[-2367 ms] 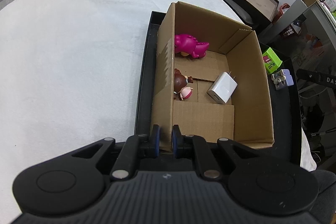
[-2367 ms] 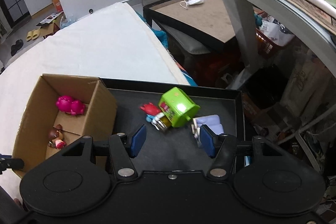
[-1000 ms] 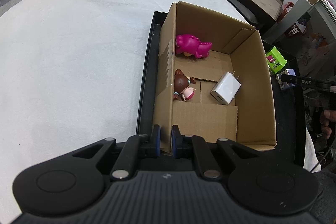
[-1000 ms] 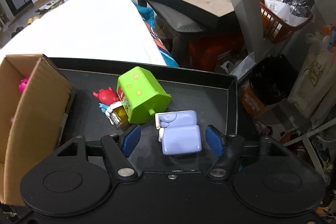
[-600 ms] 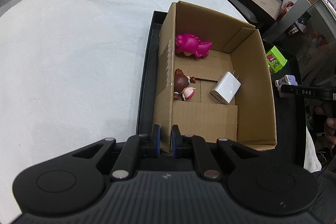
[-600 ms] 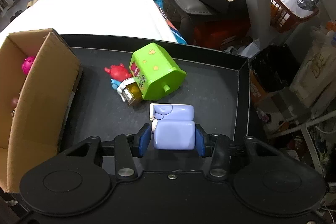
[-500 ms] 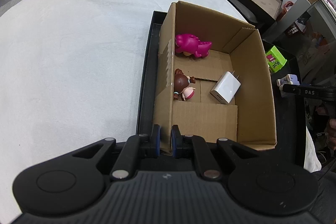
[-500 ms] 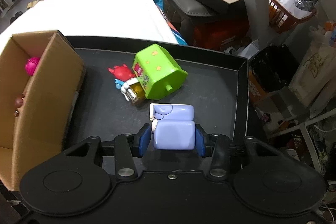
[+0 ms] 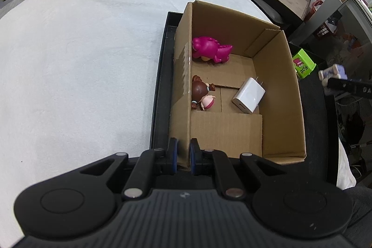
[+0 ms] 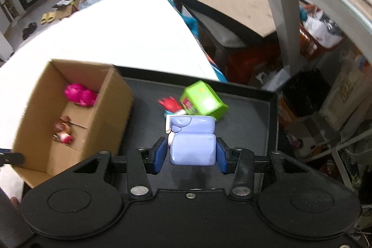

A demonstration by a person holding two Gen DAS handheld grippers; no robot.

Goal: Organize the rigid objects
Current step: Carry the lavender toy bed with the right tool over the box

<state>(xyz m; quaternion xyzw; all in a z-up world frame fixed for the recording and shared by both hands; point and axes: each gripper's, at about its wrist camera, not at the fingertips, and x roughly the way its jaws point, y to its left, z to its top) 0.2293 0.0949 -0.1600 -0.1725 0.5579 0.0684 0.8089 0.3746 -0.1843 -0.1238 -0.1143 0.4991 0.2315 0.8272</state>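
My left gripper is clamped on the near wall of the cardboard box. My right gripper is clamped on the lilac block toy (apparently clear of the black tray), beside the green toy.

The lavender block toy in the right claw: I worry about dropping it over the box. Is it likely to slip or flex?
The lavender block toy looks like hard glossy plastic, so probably stiff but somewhat slippery. The right claw grips its flat sides, which should help. It looks hollow and probably light.
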